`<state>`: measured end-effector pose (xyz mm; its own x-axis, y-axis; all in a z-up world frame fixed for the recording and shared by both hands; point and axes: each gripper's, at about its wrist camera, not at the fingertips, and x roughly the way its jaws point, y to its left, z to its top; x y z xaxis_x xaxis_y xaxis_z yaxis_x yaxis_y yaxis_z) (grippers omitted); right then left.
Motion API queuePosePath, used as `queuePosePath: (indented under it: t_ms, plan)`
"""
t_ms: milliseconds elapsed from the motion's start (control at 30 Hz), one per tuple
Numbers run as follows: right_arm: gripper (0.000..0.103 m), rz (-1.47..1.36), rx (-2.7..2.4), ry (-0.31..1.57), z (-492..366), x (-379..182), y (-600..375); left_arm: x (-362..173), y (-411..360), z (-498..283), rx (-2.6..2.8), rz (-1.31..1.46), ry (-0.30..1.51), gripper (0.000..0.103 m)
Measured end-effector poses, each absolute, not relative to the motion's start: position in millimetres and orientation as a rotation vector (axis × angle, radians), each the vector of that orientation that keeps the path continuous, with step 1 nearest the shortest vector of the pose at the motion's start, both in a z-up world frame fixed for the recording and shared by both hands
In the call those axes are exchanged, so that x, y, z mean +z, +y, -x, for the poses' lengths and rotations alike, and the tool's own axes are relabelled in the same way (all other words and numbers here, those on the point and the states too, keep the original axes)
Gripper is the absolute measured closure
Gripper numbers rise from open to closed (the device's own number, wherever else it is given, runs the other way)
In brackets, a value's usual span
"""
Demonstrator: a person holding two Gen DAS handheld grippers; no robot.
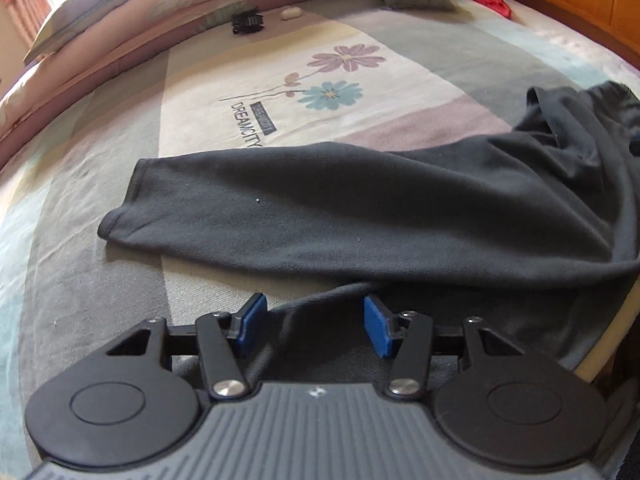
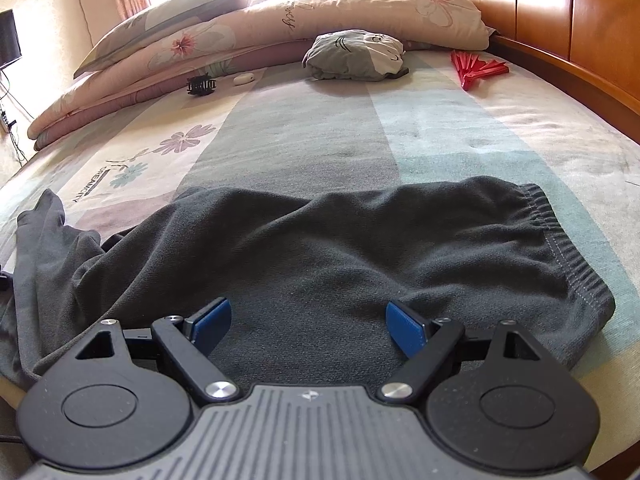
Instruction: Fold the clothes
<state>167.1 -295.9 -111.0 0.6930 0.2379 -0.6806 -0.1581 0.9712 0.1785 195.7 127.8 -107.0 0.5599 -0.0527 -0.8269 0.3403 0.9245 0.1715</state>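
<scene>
Dark grey trousers lie across the flowered bedsheet (image 1: 280,80). One leg (image 1: 320,216) stretches to the left in the left wrist view, its hem at the left end. A lower fold of the same cloth runs between the blue pads (image 1: 376,328) of my left gripper (image 1: 315,308). Its jaws stand partly apart and do not press the cloth. In the right wrist view the waist part (image 2: 340,264) lies flat, with the elastic waistband (image 2: 560,248) at the right. My right gripper (image 2: 308,320) hovers wide open just over this cloth with nothing pinched.
Folded quilts and pillows (image 2: 280,20) are stacked at the far side. A grey bundle (image 2: 352,56), a red fan (image 2: 476,68), a black hair claw (image 2: 200,85) and a small white object (image 2: 243,78) lie near them. A wooden headboard (image 2: 560,12) runs along the right.
</scene>
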Motion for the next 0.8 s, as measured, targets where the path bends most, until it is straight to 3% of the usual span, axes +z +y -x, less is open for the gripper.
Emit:
queuePosePath:
  t_ms: [267, 500, 600, 800]
  plan:
    - [0.015, -0.073, 0.219, 0.774, -164, -105, -285, -116, 132, -227, -0.389, -0.071, 0.996, 0.049]
    - [0.015, -0.059, 0.214, 0.775, -164, -102, -282, -117, 107, -208, -0.475, -0.307, 0.924, 0.045]
    - [0.015, -0.06, 0.214, 0.782, -166, -104, -280, -117, 115, -217, -0.358, -0.23, 0.904, 0.054]
    - [0.015, -0.038, 0.22, 0.782, -163, -104, -277, -117, 128, -217, -0.301, -0.14, 0.906, 0.06]
